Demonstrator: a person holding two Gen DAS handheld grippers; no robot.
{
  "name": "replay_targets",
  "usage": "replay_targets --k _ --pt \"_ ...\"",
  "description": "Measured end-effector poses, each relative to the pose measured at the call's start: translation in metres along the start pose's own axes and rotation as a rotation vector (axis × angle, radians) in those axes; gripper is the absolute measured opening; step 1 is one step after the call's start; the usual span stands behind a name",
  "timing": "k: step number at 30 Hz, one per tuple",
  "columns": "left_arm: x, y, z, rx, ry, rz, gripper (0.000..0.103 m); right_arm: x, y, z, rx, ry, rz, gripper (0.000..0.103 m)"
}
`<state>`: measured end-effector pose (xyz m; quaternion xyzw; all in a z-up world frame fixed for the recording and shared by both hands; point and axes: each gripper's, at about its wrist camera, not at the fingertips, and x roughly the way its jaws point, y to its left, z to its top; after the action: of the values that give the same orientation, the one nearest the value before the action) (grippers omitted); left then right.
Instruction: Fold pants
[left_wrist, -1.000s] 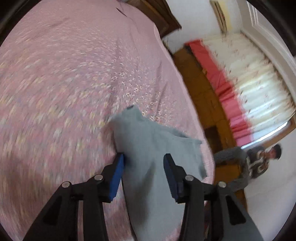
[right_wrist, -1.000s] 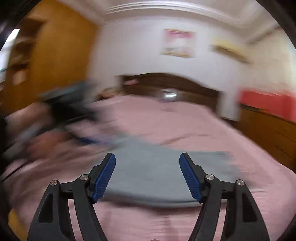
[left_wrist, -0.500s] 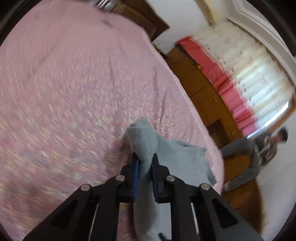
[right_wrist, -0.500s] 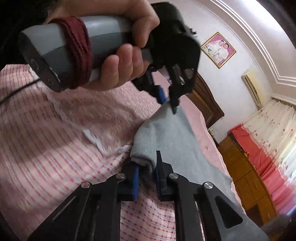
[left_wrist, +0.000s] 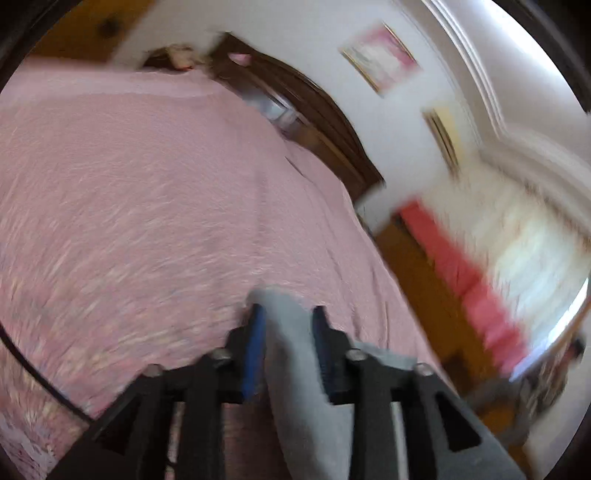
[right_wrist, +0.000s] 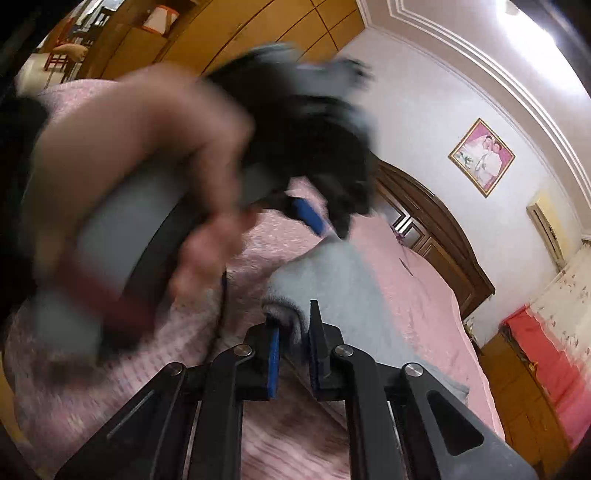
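Note:
The grey pants (right_wrist: 343, 284) lie on the pink bedspread (left_wrist: 147, 192). My left gripper (left_wrist: 288, 325) has its blue pads around a raised fold of the pants (left_wrist: 295, 369), the jaws a little apart with cloth filling the gap. My right gripper (right_wrist: 293, 328) is shut on another edge of the pants, which bunches between its pads. In the right wrist view the left gripper (right_wrist: 314, 218) shows blurred above the cloth, held by a hand (right_wrist: 147, 166).
A dark wooden headboard (left_wrist: 314, 122) stands at the far end of the bed. Wooden cabinets (right_wrist: 517, 387) and red-and-white curtains (left_wrist: 498, 277) line the right side. A framed picture (right_wrist: 481, 157) hangs on the wall.
Both grippers closed on the pants within the last second. The left gripper has since lifted and tilted up toward the headboard, and its jaws look wider than half a second ago.

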<state>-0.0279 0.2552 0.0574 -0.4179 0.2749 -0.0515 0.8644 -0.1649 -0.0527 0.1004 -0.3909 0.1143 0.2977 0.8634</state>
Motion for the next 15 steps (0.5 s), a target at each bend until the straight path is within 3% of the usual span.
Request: replay_targets --k 1,3,5,7,10,12,15 --pt "0.008 0.013 0.001 -0.089 0.056 -0.008 0.031 0.005 0.001 -0.004 0.009 0.019 0.011 0.013" --pt "0.014 0.04 -0.005 -0.229 0.152 -0.119 0.027 0.011 0.008 -0.007 0.014 0.042 0.025 0.013" --pt "0.006 0.041 -0.005 -0.158 0.179 -0.097 0.023 0.009 0.014 -0.008 -0.028 0.044 -0.003 0.014" --pt "0.0 0.044 -0.002 -0.135 0.223 -0.145 0.023 0.007 0.023 -0.009 -0.066 0.037 -0.04 0.015" --pt "-0.006 0.052 0.004 -0.127 0.245 -0.165 0.023 0.009 0.034 -0.013 -0.122 0.034 -0.115 0.04" --pt "-0.016 0.065 0.008 -0.131 0.245 -0.158 0.023 0.011 0.043 -0.015 -0.145 0.001 -0.19 0.048" --pt "-0.011 0.056 0.001 -0.127 0.263 -0.125 0.023 0.02 0.039 -0.011 -0.123 -0.002 -0.205 0.053"
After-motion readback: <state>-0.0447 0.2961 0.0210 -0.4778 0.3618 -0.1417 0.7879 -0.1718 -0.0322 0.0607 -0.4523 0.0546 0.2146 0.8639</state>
